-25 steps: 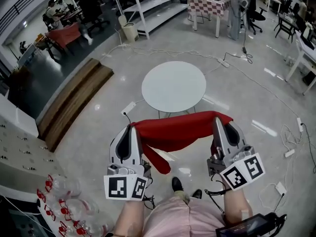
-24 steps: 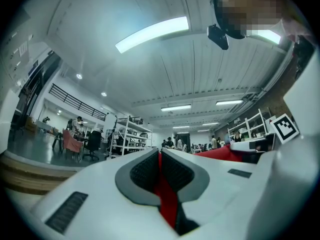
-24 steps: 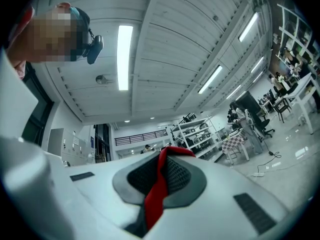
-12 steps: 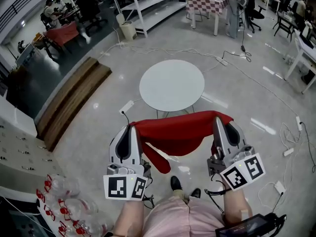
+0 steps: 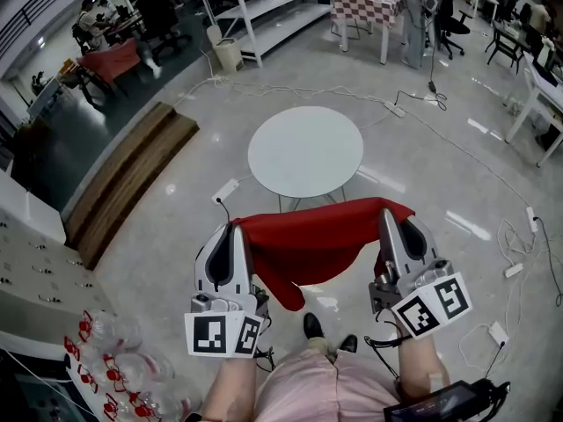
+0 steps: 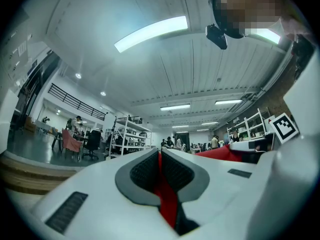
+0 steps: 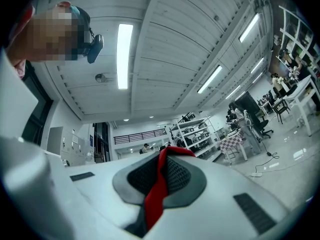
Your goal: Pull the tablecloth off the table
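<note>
The tablecloth [image 5: 308,240] is plain red and soft. It sags in folds, and one loose end hangs lower. It is off the round white table [image 5: 305,152] and hangs in the air on the person's side of it. The left gripper [image 5: 236,229] pinches one top corner between its closed jaws, the right gripper [image 5: 387,215] pinches the other, and the cloth spans between them.

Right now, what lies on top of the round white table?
Nothing shows on the table; its white top is bare. The red tablecloth hangs clear of it, pinched by the left gripper and right gripper, hiding only floor.
</note>
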A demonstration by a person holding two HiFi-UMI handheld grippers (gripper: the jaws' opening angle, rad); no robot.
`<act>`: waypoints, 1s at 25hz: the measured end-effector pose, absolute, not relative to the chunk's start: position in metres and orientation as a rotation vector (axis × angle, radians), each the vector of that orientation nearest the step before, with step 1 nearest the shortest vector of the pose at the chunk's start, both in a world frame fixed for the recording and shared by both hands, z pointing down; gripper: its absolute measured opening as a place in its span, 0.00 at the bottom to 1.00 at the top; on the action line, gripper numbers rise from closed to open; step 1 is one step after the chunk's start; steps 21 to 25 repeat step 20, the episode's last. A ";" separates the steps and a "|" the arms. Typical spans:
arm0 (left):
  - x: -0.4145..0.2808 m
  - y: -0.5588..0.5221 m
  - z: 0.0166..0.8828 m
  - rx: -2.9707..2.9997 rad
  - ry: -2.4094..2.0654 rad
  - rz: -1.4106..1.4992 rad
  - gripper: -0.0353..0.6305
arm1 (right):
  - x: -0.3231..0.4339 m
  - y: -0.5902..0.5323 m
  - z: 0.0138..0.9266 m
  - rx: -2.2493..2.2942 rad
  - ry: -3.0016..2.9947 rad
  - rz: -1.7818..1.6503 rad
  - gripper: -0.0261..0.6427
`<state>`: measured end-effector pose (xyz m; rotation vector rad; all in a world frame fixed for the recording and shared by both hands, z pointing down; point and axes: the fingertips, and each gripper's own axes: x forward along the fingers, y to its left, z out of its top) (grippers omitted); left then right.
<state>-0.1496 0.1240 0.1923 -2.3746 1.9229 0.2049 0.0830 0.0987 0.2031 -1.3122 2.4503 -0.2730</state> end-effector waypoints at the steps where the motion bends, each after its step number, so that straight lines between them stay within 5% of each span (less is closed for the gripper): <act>1: -0.149 0.125 0.192 -2.373 1.923 0.205 0.11 | 0.083 0.099 0.202 -1.309 2.450 -0.272 0.08; 25: -0.142 0.131 0.189 -2.366 1.910 0.204 0.11 | 0.090 0.108 0.197 -1.306 2.443 -0.245 0.08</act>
